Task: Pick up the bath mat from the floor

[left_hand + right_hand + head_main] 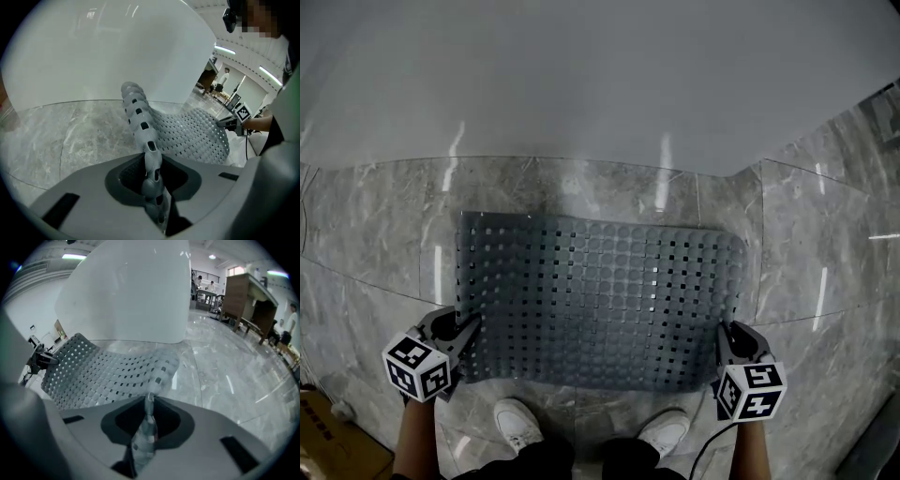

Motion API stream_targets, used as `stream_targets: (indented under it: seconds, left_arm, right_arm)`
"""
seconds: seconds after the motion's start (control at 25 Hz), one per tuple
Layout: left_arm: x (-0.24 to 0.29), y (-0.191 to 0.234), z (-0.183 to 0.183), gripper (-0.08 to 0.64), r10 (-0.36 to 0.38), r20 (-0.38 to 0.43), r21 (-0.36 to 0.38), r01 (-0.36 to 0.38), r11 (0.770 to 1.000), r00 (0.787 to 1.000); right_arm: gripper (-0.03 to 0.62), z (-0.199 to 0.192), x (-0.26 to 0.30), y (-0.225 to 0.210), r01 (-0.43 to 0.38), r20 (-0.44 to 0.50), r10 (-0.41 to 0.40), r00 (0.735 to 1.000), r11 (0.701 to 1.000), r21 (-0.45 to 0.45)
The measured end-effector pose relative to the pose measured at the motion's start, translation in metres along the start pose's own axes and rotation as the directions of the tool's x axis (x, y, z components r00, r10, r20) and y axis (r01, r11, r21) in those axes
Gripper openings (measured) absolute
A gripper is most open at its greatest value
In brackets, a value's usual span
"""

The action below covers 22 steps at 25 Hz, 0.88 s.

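— How is the light in the head view?
— Cool and even, from overhead. The polished floor (384,216) carries thin white streaks of glare. The bath mat (600,309) looks dull and matt, and the corners darken.
— And the two gripper views?
— Heavy fisheye: lines bow and the rims go black. Strip lights (224,49) burn bright at upper right in the left one, another (75,256) at upper left in the right. The nearest foreground is soft.

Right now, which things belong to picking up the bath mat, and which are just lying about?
In the job: bath mat; left gripper and right gripper, each clamped on it.
Lying about: brown box; wooden furniture.
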State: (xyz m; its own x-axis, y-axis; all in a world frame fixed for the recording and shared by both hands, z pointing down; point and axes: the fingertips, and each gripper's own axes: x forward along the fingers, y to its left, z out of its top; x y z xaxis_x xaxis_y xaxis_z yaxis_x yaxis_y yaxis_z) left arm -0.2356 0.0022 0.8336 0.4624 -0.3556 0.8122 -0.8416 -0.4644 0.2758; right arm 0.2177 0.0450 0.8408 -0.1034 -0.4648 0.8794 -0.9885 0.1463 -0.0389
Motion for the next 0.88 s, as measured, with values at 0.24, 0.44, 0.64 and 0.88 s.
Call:
stream_targets:
  seconds: [0.24, 0.44, 0.64, 0.88]
  left_arm:
    - [-0.065, -0.037, 0.041, 0.078, -0.035, 0.049, -0.018, 0.036, 0.999, 0.998]
    - [-0.122, -0.068, 0.089, 0.077, -0.012, 0.094, -0.027, 0.014, 1.000, 0.995]
    - [-0.187, -0.104, 0.152, 0.077, -0.005, 0.140, -0.006, 0.005, 1.000, 0.990]
    - [-0.301, -0.145, 0.261, 0.075, 0.004, 0.244, 0.002, -0.005, 1.000, 0.970]
  right_arm:
    - [0.067, 0.053, -0.088, 0.031, 0.016, 0.053, -0.011, 0.999, 0.997, -0.082]
    - [0.066, 0.091, -0.159, 0.019, 0.030, 0.095, -0.023, 0.995, 0.997, -0.078]
    - [0.066, 0.140, -0.241, 0.009, 0.053, 0.153, -0.040, 0.987, 0.995, -0.079]
    - [0.064, 0.241, -0.372, 0.012, 0.091, 0.265, -0.066, 0.962, 0.992, -0.083]
